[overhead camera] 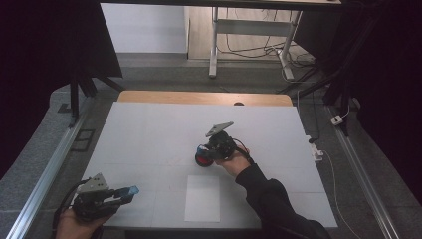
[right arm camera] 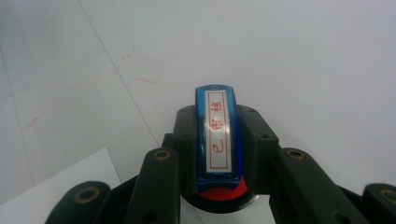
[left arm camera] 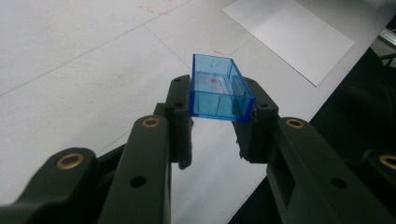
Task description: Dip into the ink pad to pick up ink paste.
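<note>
I have the right gripper (right arm camera: 217,140) clamped on the blue stamp (right arm camera: 218,135), pressed straight down onto the red ink pad (overhead camera: 202,160); the white paper (overhead camera: 203,197) lies just nearer me; my left gripper (left arm camera: 219,116) grips its blue cap (left arm camera: 219,89).

A wooden desk (overhead camera: 149,97) carries a large white cover (overhead camera: 149,134) over nearly all its top, leaving a bare wood strip along the far edge. On the cover lies 1 white paper sheet (overhead camera: 202,197) near the front edge, and faint red marks (right arm camera: 135,65).
</note>
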`<state>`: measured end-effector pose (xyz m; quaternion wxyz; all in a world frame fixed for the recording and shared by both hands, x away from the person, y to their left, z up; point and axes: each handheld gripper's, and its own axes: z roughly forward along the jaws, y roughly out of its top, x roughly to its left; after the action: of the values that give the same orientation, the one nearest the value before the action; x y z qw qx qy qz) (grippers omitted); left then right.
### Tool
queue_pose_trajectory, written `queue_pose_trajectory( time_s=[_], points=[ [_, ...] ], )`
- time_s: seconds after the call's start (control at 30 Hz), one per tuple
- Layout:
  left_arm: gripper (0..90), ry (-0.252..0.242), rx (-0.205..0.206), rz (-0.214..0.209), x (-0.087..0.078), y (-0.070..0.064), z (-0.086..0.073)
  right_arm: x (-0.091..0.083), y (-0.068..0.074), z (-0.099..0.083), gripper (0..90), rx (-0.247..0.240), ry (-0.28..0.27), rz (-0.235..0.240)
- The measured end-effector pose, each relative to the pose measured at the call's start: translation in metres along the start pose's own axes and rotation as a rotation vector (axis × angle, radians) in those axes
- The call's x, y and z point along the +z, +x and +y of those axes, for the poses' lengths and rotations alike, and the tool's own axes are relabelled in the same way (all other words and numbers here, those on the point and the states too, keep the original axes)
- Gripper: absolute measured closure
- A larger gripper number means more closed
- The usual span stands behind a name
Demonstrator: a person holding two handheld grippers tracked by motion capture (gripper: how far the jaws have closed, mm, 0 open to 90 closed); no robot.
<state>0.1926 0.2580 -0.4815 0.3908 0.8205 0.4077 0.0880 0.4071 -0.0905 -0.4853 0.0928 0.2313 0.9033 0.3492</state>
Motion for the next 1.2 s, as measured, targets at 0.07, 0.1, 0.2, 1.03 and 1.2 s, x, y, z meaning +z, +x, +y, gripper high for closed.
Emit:
queue_pose_trajectory(
  time_s=[0.07, 0.1, 0.2, 1.03, 1.2],
  points=[
    [68.6, 0.001, 0.001, 0.000, 0.0001, -0.0001, 0.0001, 0.0003, 0.0056, 0.0010, 70.8, -0.027, 0.006, -0.027],
    [68.6, 0.001, 0.001, 0.000, 0.0001, -0.0002, 0.0001, 0.0005, 0.0076, 0.0013, 70.8, -0.046, 0.010, -0.040],
    [68.6, 0.001, 0.002, 0.000, 0.0000, -0.0002, 0.0000, 0.0007, 0.0098, 0.0017, 70.7, -0.062, 0.010, -0.051],
    [68.6, -0.004, -0.003, -0.002, -0.0007, 0.0007, -0.0003, -0.0031, 0.0051, 0.0011, 70.2, -0.007, -0.022, -0.008],
    [68.6, -0.004, -0.002, -0.001, -0.0007, 0.0005, -0.0003, -0.0081, 0.0083, 0.0026, 70.2, -0.020, -0.037, -0.002]
  ],
)
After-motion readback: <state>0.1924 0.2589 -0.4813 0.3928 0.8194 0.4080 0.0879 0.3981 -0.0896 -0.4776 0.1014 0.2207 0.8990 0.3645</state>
